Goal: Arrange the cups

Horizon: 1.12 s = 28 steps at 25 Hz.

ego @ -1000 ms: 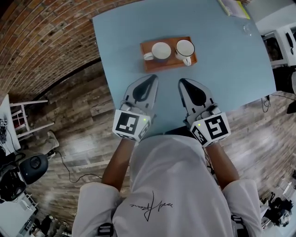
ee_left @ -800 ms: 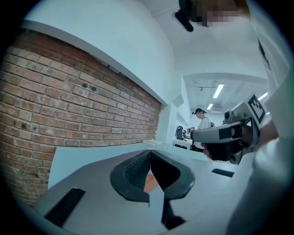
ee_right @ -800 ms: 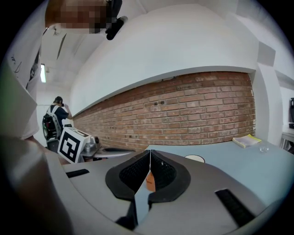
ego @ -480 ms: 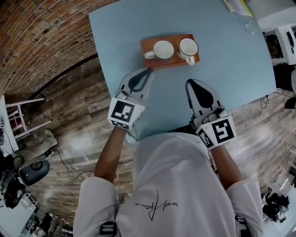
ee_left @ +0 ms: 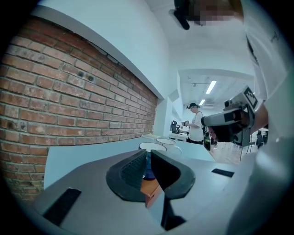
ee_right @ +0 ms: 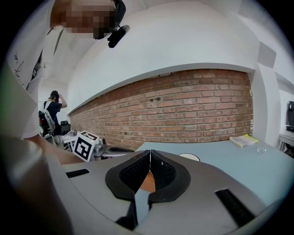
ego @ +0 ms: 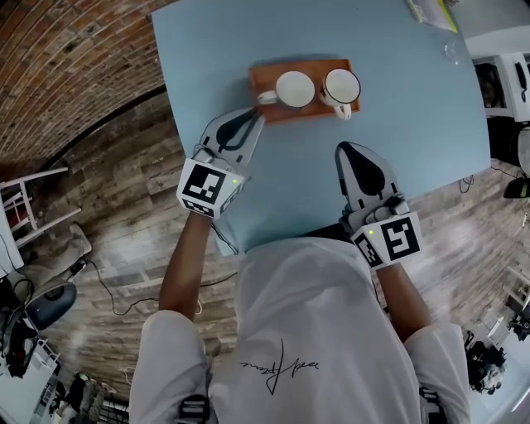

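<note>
Wood makes up the small brown tray that sits on the light blue table. Two white cups stand side by side on the tray. One cup is on the left, and its handle points to the left. The other cup is on the right, and its handle points back at the person.

The left gripper has its tip just beside the near left corner of the tray. I cannot tell if it touches the tray. Its jaws are pressed together and nothing is between them. In the left gripper view, the left cup shows just past the tip.

The right gripper is over the table, near the tray but apart from it. Its jaws are pressed together too, and it holds nothing.

A yellow book lies at the far end of the table. A red brick wall and a wooden floor are beside the table.
</note>
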Motion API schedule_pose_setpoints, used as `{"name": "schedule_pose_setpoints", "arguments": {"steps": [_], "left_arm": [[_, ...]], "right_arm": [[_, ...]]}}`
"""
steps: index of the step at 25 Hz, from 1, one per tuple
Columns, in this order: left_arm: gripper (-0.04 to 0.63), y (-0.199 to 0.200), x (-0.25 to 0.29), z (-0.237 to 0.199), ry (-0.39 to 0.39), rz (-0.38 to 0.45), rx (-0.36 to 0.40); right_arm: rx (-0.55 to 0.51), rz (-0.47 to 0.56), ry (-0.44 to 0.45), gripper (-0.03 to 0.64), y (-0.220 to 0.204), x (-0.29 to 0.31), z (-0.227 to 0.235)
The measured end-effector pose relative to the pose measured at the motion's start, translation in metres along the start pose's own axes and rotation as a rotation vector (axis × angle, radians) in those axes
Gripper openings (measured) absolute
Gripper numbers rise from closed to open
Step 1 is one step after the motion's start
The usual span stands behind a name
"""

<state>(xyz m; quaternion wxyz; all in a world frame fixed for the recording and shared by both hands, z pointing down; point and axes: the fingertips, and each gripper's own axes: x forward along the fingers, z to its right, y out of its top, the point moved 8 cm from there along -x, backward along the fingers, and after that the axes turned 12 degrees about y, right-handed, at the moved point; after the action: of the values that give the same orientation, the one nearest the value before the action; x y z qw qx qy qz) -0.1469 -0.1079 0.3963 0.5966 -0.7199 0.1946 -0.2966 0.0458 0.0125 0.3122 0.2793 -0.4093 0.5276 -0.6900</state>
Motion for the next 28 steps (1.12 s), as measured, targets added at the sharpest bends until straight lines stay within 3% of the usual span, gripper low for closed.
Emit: {"name": "schedule_pose_setpoints", "arguments": {"steps": [2, 4, 15, 22, 28], "left_arm": [[0.025, -0.003, 0.004, -0.001, -0.021, -0.008, 0.002], [0.094, -0.006, 0.007, -0.003, -0.051, -0.015, -0.003], [0.155, -0.020, 0.024, -0.023, -0.194, -0.026, 0.018], [0.164, -0.021, 0.043, -0.030, -0.282, -0.034, 0.073], [0.165, -0.027, 0.054, -0.028, -0.316, -0.030, 0.055]], "right_arm": [[-0.010, 0.005, -0.011, 0.021, 0.002, 0.000, 0.003], [-0.017, 0.011, -0.024, 0.021, 0.005, 0.001, 0.006], [-0.010, -0.009, -0.026, 0.021, 0.004, 0.011, 0.013], [0.000, -0.010, 0.001, 0.021, 0.004, 0.026, 0.002], [-0.024, -0.026, 0.018, 0.021, 0.004, 0.038, -0.010]]}}
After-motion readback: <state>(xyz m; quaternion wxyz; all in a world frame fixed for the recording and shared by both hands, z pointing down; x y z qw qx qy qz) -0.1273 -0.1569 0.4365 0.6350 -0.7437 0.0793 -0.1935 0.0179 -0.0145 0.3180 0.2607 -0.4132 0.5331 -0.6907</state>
